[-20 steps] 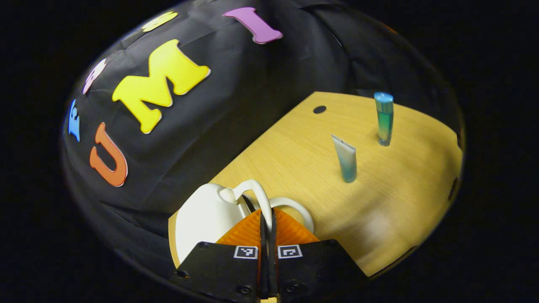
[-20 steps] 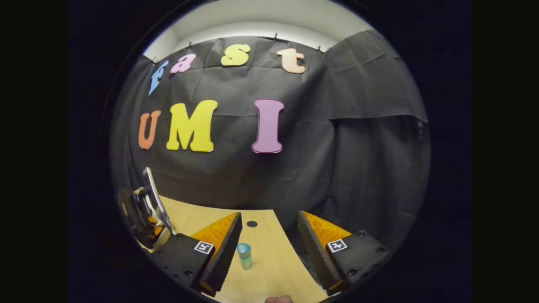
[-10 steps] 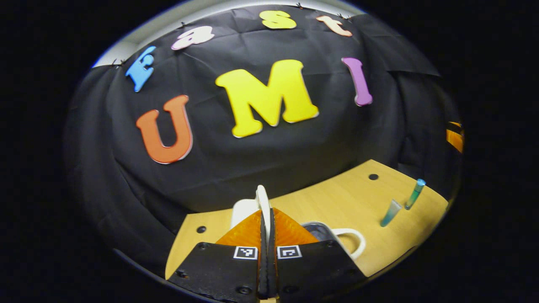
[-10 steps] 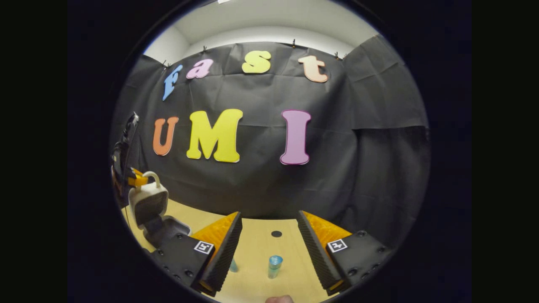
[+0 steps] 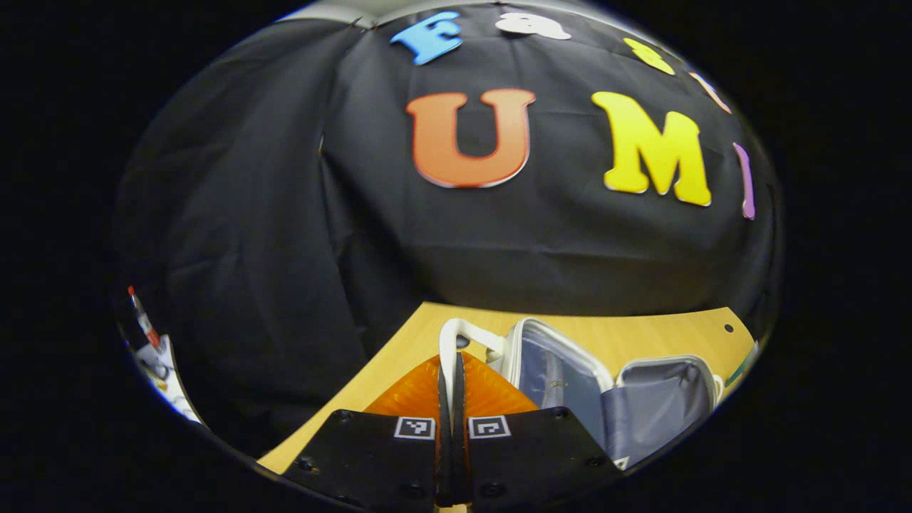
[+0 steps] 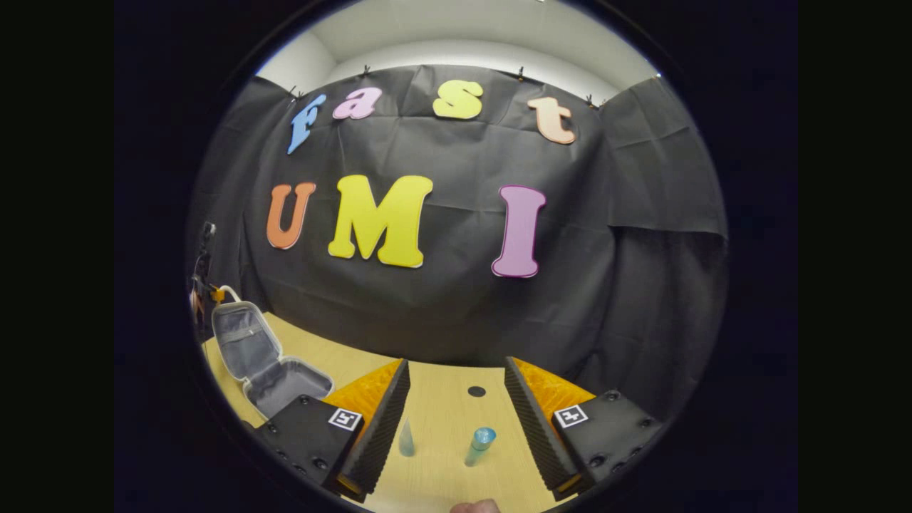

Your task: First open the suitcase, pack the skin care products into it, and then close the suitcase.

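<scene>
White suitcase lid (image 5: 552, 374), pinched by its handle (image 5: 456, 338) in the left gripper (image 5: 451, 399), has swung fully open; right gripper (image 6: 456, 410), jaws wide and empty, faces the tubes (image 6: 481, 445) for packing.

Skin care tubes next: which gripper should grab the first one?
Right. The right gripper is open, with the blue-capped tube and the clear tube standing between its fingers. The left gripper is shut on the suitcase handle, propping the lid.
</scene>
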`<state>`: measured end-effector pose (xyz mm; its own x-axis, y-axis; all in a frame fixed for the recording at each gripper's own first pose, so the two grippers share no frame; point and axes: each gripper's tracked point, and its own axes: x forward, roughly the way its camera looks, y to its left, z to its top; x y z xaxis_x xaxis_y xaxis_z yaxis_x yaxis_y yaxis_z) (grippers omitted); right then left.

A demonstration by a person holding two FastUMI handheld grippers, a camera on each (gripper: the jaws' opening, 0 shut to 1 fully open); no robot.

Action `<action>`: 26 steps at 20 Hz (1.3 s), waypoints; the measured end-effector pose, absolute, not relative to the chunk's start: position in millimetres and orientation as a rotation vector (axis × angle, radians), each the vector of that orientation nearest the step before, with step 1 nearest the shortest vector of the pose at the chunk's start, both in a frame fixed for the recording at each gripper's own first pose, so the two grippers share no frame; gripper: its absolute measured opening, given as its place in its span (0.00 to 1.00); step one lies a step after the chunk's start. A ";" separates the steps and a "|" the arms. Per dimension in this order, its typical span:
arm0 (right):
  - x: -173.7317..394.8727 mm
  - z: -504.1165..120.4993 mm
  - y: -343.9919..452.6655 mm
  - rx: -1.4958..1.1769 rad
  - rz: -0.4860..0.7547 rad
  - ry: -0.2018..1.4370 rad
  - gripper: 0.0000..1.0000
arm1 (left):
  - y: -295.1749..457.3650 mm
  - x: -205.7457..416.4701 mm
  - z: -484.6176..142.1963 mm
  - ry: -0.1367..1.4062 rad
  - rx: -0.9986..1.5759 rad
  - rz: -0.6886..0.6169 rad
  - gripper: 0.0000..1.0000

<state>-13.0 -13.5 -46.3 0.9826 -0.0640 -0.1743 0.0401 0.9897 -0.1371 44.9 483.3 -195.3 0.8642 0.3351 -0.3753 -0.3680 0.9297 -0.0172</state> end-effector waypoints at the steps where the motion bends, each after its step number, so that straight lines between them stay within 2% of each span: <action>1: -15.1 -48.3 -12.7 -0.141 -0.061 0.189 0.79 | 491.3 40.4 -223.8 0.424 -0.134 0.378 0.03; 5: -19.2 -55.9 -8.2 -0.159 -0.085 0.223 0.77 | 499.5 26.4 -301.6 0.560 -0.299 0.405 0.04; 9: -22.5 -56.8 -2.0 -0.147 -0.098 0.231 0.79 | 500.6 26.4 -314.4 0.552 -0.380 0.442 0.12; 10: -22.1 -57.3 0.3 -0.144 -0.095 0.230 0.79 | 506.4 18.5 -317.1 0.562 -0.356 0.468 0.23; 12: -21.0 -58.9 3.9 -0.140 -0.088 0.230 0.79 | 509.3 9.7 -308.9 0.554 -0.325 0.491 0.65; 13: -19.9 -58.3 4.4 -0.139 -0.084 0.227 0.79 | 505.0 7.2 -296.3 0.529 -0.328 0.484 0.71; 14: -18.5 -54.6 4.5 -0.141 -0.079 0.218 0.79 | 497.1 7.5 -282.2 0.505 -0.316 0.480 0.83; 15: -18.3 -50.6 2.4 -0.141 -0.076 0.202 0.77 | 491.2 6.0 -266.8 0.475 -0.286 0.486 0.70; 16: -16.4 -46.9 0.1 -0.140 -0.074 0.189 0.78 | 480.6 4.6 -247.2 0.442 -0.258 0.485 0.94; 21: -12.9 -55.9 -15.4 -0.093 -0.056 0.181 0.78 | 367.6 3.7 -145.5 0.261 -0.092 0.388 0.96; 24: -18.2 -69.4 -34.6 -0.071 -0.063 0.197 0.79 | 271.5 8.2 -120.1 0.209 0.004 0.296 0.98; 26: -18.9 -79.8 -49.5 -0.068 -0.061 0.211 0.78 | 200.0 11.6 -118.8 0.206 -0.021 0.209 0.98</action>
